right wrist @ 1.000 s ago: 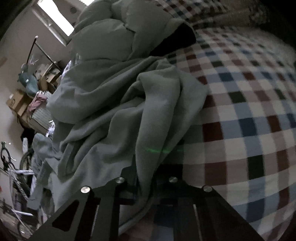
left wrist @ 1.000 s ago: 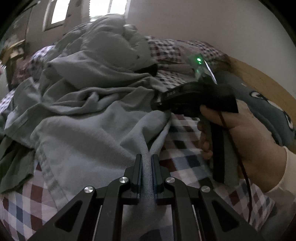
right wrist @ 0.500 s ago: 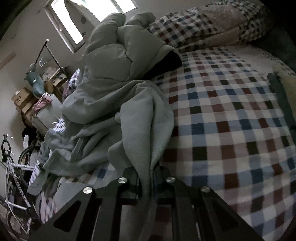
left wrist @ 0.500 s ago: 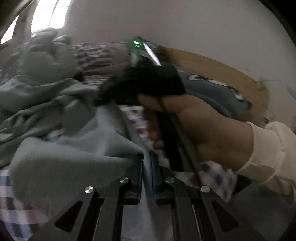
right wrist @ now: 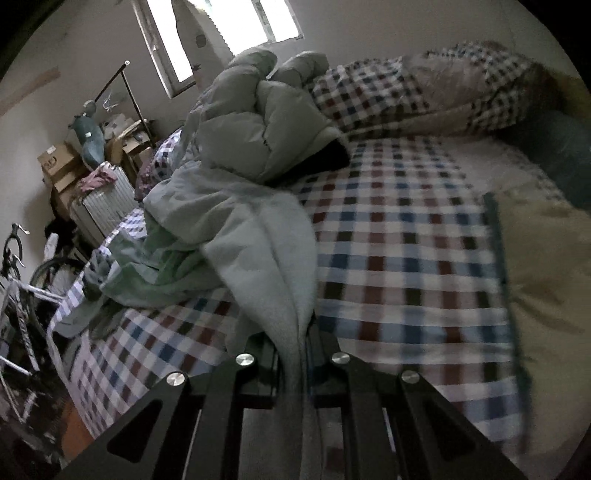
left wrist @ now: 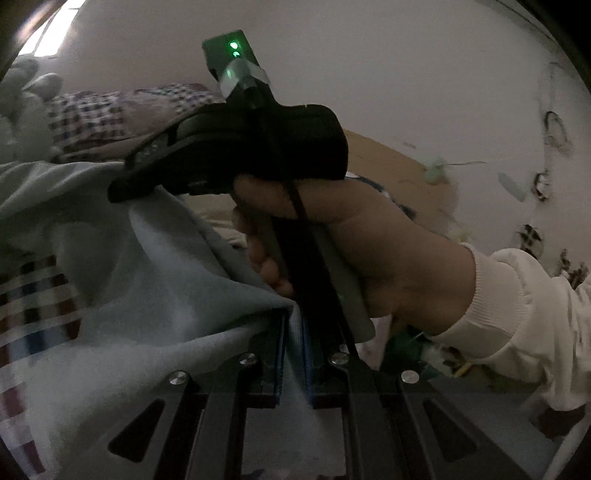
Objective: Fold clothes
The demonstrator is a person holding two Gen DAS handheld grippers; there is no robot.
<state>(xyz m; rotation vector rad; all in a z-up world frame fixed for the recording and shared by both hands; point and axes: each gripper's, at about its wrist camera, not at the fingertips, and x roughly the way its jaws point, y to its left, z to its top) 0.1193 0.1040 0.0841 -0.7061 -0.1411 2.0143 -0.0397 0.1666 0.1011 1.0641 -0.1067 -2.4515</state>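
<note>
— Hanging between the two tools, is it, that pale grey-blue garment [left wrist: 159,295]?

— Yes. It is being pinched at two spots. The left gripper [left wrist: 293,354] is clamped tight on a fold of it, with the cloth running straight up between the blue-edged fingers [left wrist: 279,354] and spreading away to the left.

— And the other one?

— The right gripper [right wrist: 301,362] is biting down on another fold of the same garment [right wrist: 266,251]. From that side the fabric is trailing forward out of the jaws and draping down onto the checked bedsheet [right wrist: 399,258].

— Where is the rest of it lying?

— It is running back into a heap of greenish-grey clothes [right wrist: 177,254] at the left side of the bed. A puffy quilted jacket [right wrist: 266,129] is sitting behind that heap, nearer the window [right wrist: 221,33].

— I am seeing a hand in the left view.

— That is the person's right hand [left wrist: 332,236], wrapped around the handle of the right tool, with a white cuffed sleeve [left wrist: 517,314] behind it. A small green light [left wrist: 233,45] is glowing on top of the unit. The hand is sitting just beside the left gripper's tips, nearly touching the cloth.

— Anything else around?

— Checked pillows [right wrist: 406,85] are lying along the head of the bed, a bicycle [right wrist: 22,288] is leaning at the far left, and cardboard boxes [right wrist: 59,162] are stacked by the wall.
</note>
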